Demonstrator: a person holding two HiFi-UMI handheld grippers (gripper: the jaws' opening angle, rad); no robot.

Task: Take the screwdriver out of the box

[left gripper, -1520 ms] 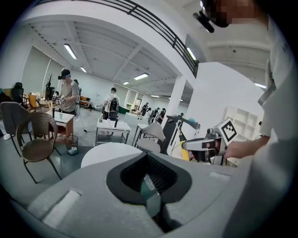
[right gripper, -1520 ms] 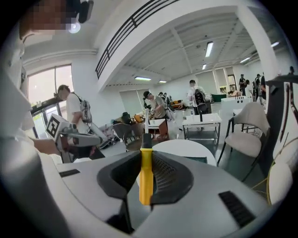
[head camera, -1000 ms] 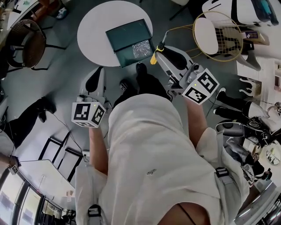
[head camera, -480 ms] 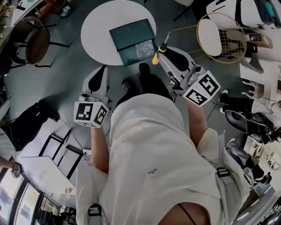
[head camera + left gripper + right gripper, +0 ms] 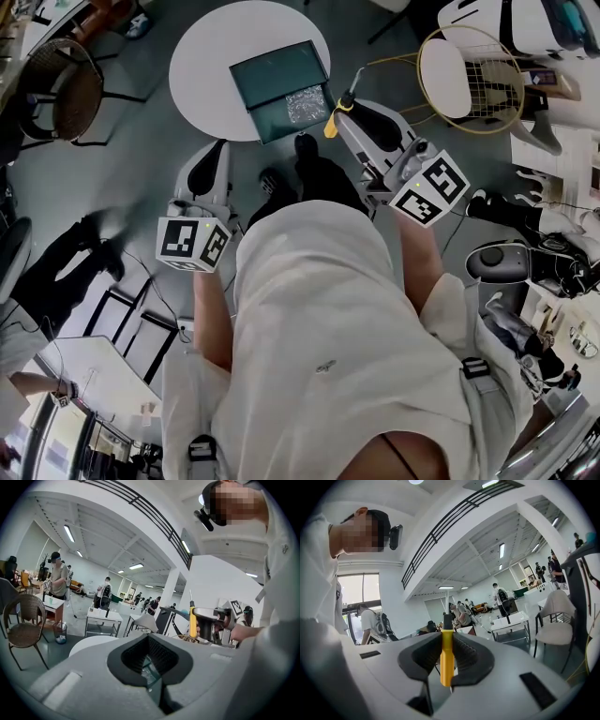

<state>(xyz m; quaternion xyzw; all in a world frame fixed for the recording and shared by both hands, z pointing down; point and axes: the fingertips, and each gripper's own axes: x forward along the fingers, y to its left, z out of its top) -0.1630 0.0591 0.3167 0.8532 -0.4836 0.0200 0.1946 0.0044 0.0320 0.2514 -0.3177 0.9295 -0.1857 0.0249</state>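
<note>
White short-slv top (image 5: 319, 319), blk shoes (image 5: 303, 150); pale-grey left gripper (image 5: 218, 148), right gripper (image 5: 347, 108) w/ b/w marker cubes (image 5: 192, 244).

The right gripper (image 5: 446, 657) has its dark ribbed pads pressed on the yellow handle of a screwdriver (image 5: 446, 644), held upright at centre, its black collar and thin shaft toward 12 o'clock. At 10 o'clock a person wears a head camera (image 5: 395, 534). A backpack wearer (image 5: 372, 623) stands at 9 o'clock, a white chair (image 5: 555, 620) at 3 o'clock, a dark railing (image 5: 454, 522) overhead
</note>
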